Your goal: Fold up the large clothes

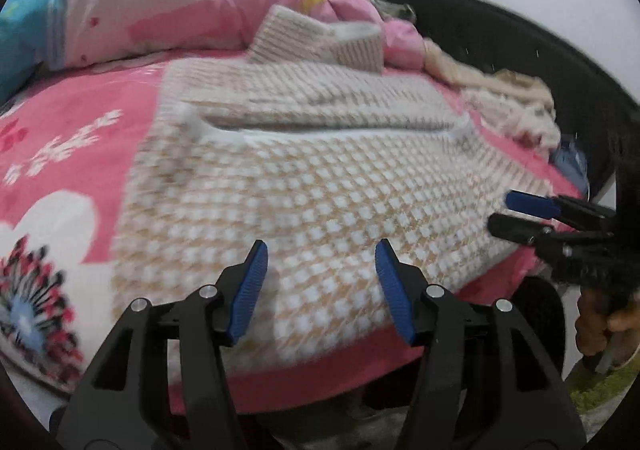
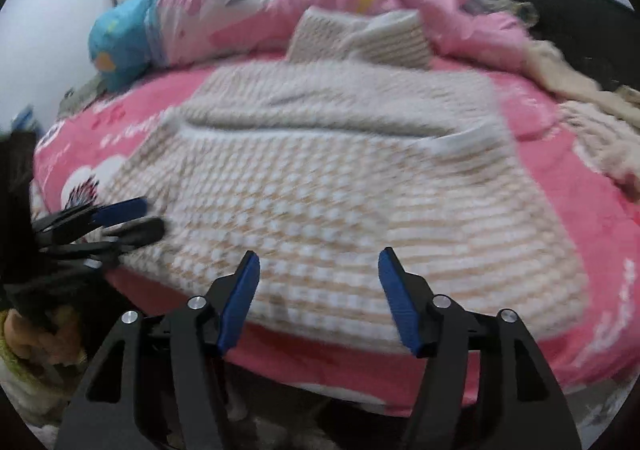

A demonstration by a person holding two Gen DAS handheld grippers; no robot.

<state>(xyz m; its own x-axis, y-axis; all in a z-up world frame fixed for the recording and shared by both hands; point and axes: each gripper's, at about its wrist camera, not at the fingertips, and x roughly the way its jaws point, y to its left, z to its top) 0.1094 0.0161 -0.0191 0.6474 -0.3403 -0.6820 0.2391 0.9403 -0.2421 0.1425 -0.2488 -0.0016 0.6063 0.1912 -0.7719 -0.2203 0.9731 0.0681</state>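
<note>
Our left tool [image 1: 320,286] and right tool [image 2: 318,292] both gape apart over the near hem of the knit sweater [image 1: 304,178], lying partly folded on the bed [image 1: 80,122]. Pinching one layer only would drag the fold askew toward 6 o'clock.

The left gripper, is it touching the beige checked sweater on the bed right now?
Cannot tell. In the left wrist view the left gripper is open over the sweater's near hem, and motion blur hides any gap. The right wrist view is equally blurred.
</note>
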